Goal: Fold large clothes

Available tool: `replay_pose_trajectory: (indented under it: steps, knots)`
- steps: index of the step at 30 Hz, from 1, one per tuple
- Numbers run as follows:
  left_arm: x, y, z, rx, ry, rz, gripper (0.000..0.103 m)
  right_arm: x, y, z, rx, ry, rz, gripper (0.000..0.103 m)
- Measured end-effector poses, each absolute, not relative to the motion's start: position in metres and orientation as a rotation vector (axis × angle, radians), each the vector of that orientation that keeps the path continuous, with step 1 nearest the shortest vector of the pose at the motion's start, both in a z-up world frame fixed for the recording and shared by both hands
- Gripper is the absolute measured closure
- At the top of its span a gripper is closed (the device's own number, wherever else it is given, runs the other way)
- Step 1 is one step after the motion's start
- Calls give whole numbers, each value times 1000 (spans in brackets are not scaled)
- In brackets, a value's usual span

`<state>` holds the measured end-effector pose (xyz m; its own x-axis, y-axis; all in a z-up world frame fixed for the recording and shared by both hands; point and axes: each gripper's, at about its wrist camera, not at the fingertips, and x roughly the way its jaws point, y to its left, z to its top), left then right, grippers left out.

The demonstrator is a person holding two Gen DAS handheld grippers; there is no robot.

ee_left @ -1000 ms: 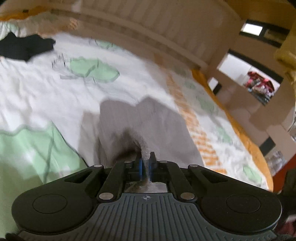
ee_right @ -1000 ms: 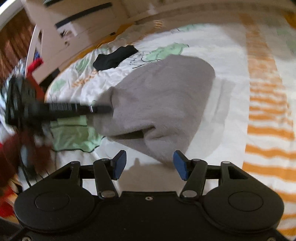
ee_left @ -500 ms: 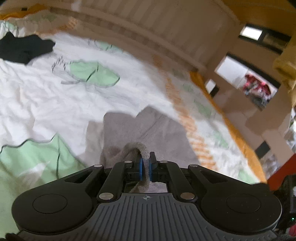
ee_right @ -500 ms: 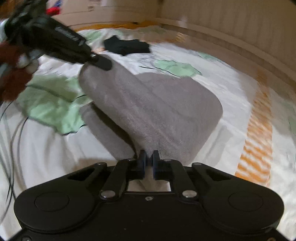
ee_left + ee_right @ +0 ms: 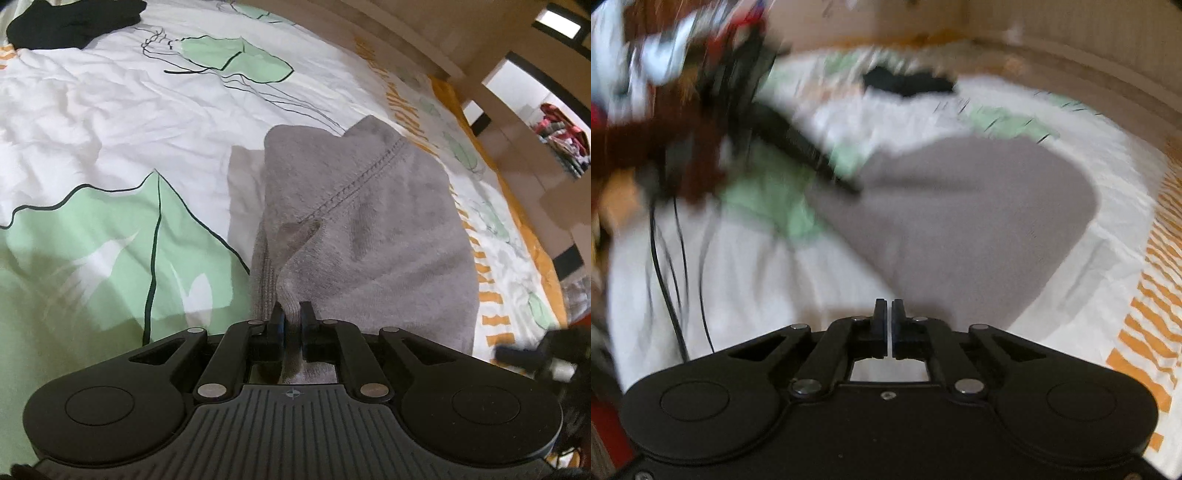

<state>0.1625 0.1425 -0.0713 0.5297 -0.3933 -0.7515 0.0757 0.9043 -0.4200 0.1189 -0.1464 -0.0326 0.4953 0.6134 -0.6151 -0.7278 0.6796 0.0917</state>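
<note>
The right wrist view is smeared by motion: the left claw (image 5: 849,184) reaching to the grey garment (image 5: 960,229) is a dark streak, and the person's sleeve (image 5: 657,147) behind it a brown-red blur. The black garment (image 5: 908,83) (shape unreadable) is blurred too. In the left wrist view the pinched hem disappears between the pads, and the black garment is cut off by the top edge.

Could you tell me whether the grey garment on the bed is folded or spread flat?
Partly folded: the grey knit garment lies doubled over, a stitched seam running across its top layer, and the left gripper pinches one ribbed edge.
</note>
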Motion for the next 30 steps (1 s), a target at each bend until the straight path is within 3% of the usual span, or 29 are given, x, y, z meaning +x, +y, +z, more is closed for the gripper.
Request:
replay_pose_trajectory:
  steps: [4, 10, 15, 19, 20, 23, 30]
  knots:
    - [160, 142, -71, -344, 962, -277, 93, 151, -152, -22, -118, 586, 719, 87]
    - [157, 144, -71, -335, 935, -238, 88, 201, -131, -64, -100, 622, 665, 88]
    - [141, 143, -50, -304, 803, -198, 86, 214, -116, -58, -85, 620, 675, 88]
    - [125, 125, -21, -220, 670, -202, 62, 212, -110, -55, -114, 616, 705, 83]
    - [123, 118, -15, -196, 642, -221, 59, 210, -113, -53, -105, 615, 713, 78]
    - [125, 90, -9, -135, 598, -283, 55, 205, -121, -45, -78, 586, 726, 71]
    - [162, 47, -38, -127, 637, -365, 52, 199, -150, -36, -80, 531, 638, 71]
